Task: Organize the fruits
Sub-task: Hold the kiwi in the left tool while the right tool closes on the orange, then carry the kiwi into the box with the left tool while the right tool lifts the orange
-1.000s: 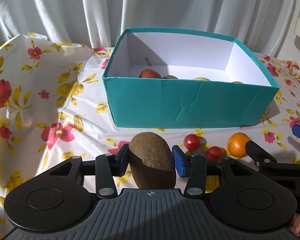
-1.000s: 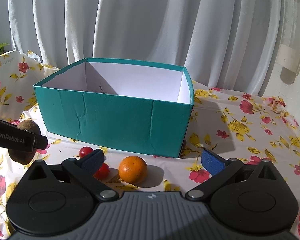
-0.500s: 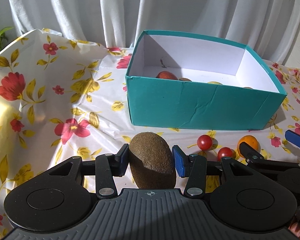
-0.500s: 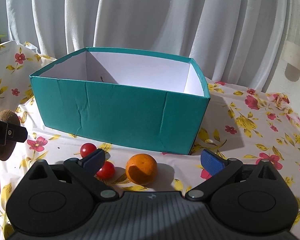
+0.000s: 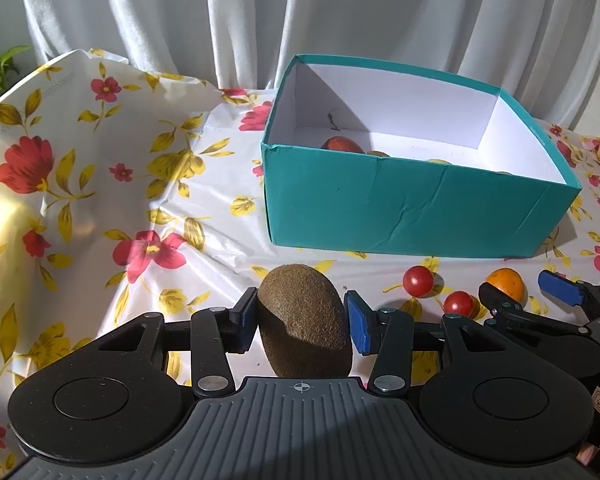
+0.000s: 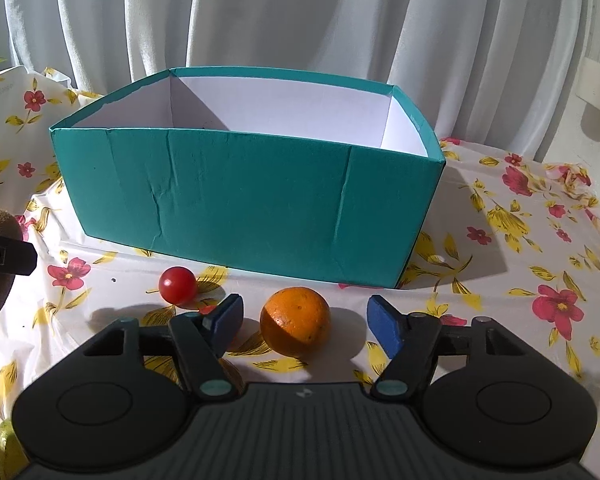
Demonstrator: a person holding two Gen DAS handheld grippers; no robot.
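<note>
Four fruits left outside box: kiwi (image 5: 304, 320) clenched in left claw (image 5: 302, 322), above desk (image 5: 100, 208); orange (image 6: 295, 321) btwn spread fingers of right claw (image 6: 303, 322), not gripped; 2 tomatoes (image 5: 418, 281) nearby. Further back, box (image 5: 400, 208) w/ apple (image 5: 342, 145) etc. already in.

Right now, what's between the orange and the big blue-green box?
Nothing. In the right wrist view only bare flowered tablecloth lies between the orange and the box; the open right tongs flank the orange.

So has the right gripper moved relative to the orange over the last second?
Yes. In the right wrist view the orange now sits between the open right gripper fingers, nearer and more central than before; against the box, the gripper has advanced toward it.
</note>
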